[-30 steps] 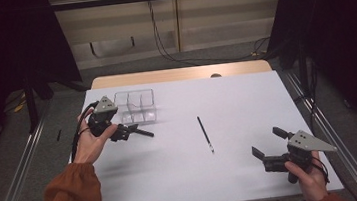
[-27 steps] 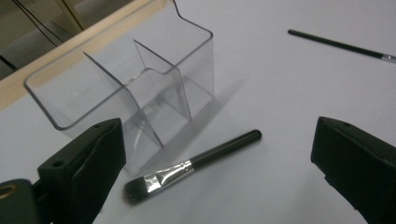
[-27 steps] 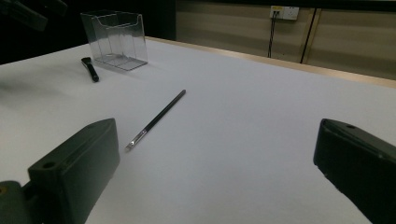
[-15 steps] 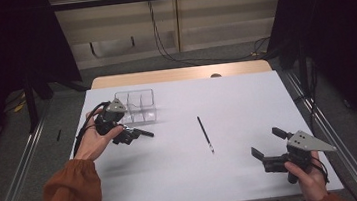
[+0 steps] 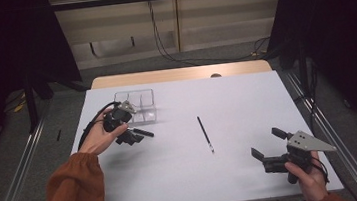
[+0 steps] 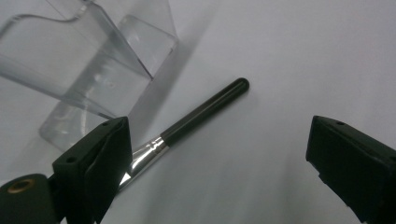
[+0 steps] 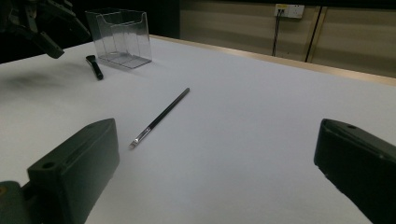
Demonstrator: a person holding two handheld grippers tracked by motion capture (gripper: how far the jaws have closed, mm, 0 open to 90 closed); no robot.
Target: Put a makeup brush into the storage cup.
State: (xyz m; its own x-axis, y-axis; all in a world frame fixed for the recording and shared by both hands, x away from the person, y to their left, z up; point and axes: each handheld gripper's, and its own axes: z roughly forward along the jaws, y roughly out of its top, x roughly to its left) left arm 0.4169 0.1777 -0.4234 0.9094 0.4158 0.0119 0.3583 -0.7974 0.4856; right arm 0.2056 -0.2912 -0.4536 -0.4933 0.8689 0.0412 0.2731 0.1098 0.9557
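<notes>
Jaws of your left gripper (image 5: 131, 134) stand wide apart, holding nothing, poised just above the short brush (image 6: 196, 119) on the white table (image 5: 226, 95). From the left gripper view, that brush lies between the jaws but off toward one of them: its silver collar and bristle end run under the jaw at the view's left, and the black handle points up and away toward the open table. Long axis is slanted across the gap, not square to it, so I judge you need a small turn or a shift toward the collar before closing.

Just beside the brush stands the clear plastic holder (image 5: 137, 105), close to its bristle end but whether touching I cannot tell. Its compartments look empty.

Further out, a long thin brush (image 5: 205, 134) lies mid-table, well apart from both hands, its pale tip toward you. Your right gripper (image 5: 268, 152) is the nearer one to it, jaws also wide and empty, low over the near right of the table.
</notes>
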